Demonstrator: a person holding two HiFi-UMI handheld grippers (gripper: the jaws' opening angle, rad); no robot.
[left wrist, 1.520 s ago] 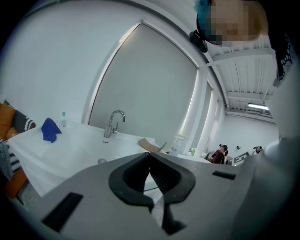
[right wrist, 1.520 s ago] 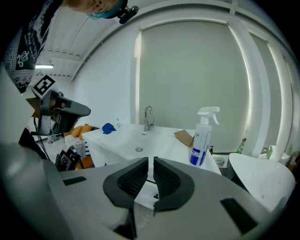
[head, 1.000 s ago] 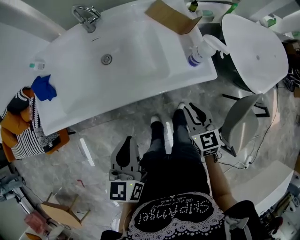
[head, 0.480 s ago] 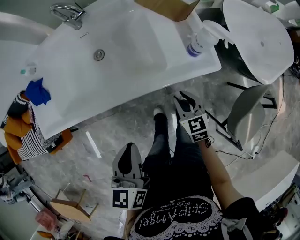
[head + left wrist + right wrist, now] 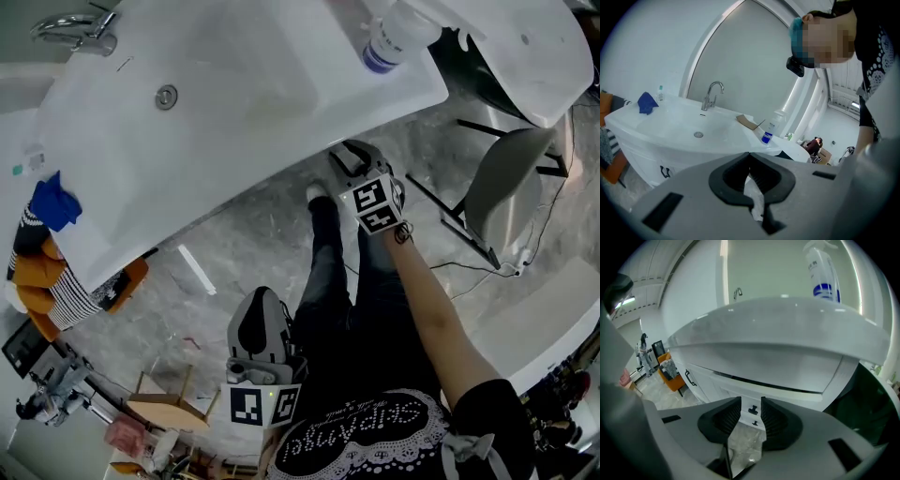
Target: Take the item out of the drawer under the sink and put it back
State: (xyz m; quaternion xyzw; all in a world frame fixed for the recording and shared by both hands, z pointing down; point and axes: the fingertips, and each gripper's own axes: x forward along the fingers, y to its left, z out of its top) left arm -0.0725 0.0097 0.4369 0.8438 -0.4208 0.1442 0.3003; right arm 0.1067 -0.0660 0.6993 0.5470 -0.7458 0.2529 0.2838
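Note:
The white cabinet under the sink [image 5: 740,380] has small drawer fronts, each with a black handle [image 5: 753,409]; they look closed and no item shows. My right gripper [image 5: 751,399] points at those handles. Its jaws have just been opening and nothing is between them. In the head view the right gripper [image 5: 349,157] reaches under the front rim of the sink [image 5: 234,103]. My left gripper [image 5: 261,302] hangs back beside the person's legs, its tips touching and empty. In the left gripper view the left gripper [image 5: 749,153] faces the sink [image 5: 684,126] from a distance.
A spray bottle [image 5: 389,33] stands at the sink's right end and a faucet [image 5: 80,28] at the back. A blue cloth [image 5: 52,202] lies on the left rim above an orange seat with striped fabric [image 5: 52,281]. A grey chair [image 5: 502,187] stands right.
The right gripper has gone forward and down, from beside the legs to under the sink's front rim. The left gripper sank a little. The head view tilted so the sink fills more of the top.

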